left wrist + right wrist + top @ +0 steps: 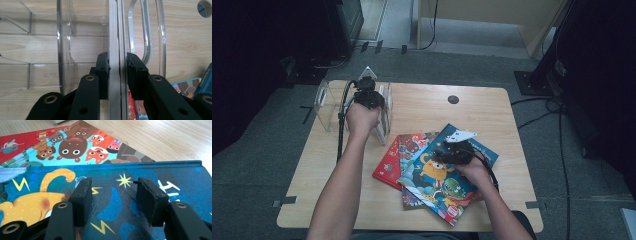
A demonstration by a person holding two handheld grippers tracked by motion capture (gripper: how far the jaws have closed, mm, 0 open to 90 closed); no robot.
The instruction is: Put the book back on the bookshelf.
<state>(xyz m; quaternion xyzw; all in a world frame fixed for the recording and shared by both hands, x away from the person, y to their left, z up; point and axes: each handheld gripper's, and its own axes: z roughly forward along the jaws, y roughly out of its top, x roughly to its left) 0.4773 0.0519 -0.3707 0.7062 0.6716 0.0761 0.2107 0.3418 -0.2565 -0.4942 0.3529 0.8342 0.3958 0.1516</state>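
The left claw (368, 94) is positioned at the far left of the worktop (422, 107), over a clear acrylic rack (326, 102). A thin book (115, 50) stands upright on edge in the rack, against the rack's right end panel, which has a rounded slot cut through it. In the left gripper view, the two black jaws sit one on each side of the book's pale page edge. The left jaw lies against the book. The right jaw stands just beside the red cover, with a thin gap apparent; whether it presses on the book cannot be told. The opening is narrow.

The right claw (451, 150) is positioned near the middle of the worktop, over a loose pile of picture books. The top item is a blue book (447, 175) with a yellow cartoon creature on its cover. Below it lie a book with cartoon animals (80, 147) and a red book (388, 162), fanned out to the left. In the right gripper view, the jaws stand apart at a medium width, just above the blue cover near its far edge. Nothing is held between them.
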